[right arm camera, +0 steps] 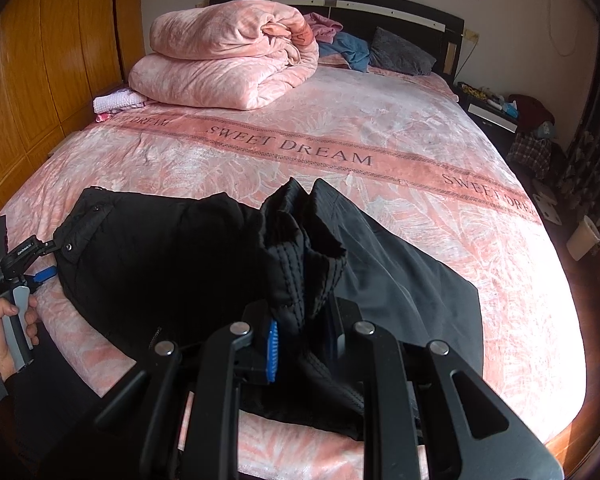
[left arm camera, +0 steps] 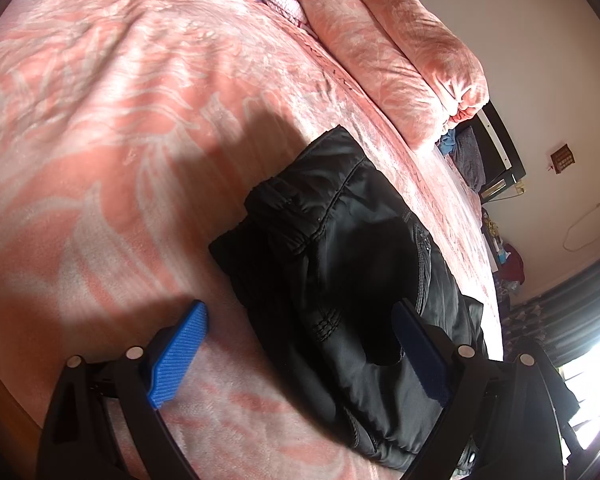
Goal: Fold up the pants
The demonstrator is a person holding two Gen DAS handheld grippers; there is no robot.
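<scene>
Two grippers: our left gripper (left arm camera: 300, 344) jaws gape wide over the black pants (left arm camera: 340, 240); right gripper (right arm camera: 300, 344) pinches their bunched fabric.

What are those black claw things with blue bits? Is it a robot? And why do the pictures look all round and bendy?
It is not a robot. A person holds two grabbing tools, one in each hand. Each tool has two jaws with blue pads and a little camera that looks out along them. The camera lens is very wide, so straight things look bent.

One picture comes from the left gripper. Its jaws are wide open, above the black pants on the bed.

The other picture comes from the right gripper. Its jaws are shut on a bunched-up part of the pants, lifting it a little. At its left edge you can see the person's hand holding the other tool.

The bed has a pink cover that says SWEET DREAM. A folded pink blanket sits near the headboard.
</scene>
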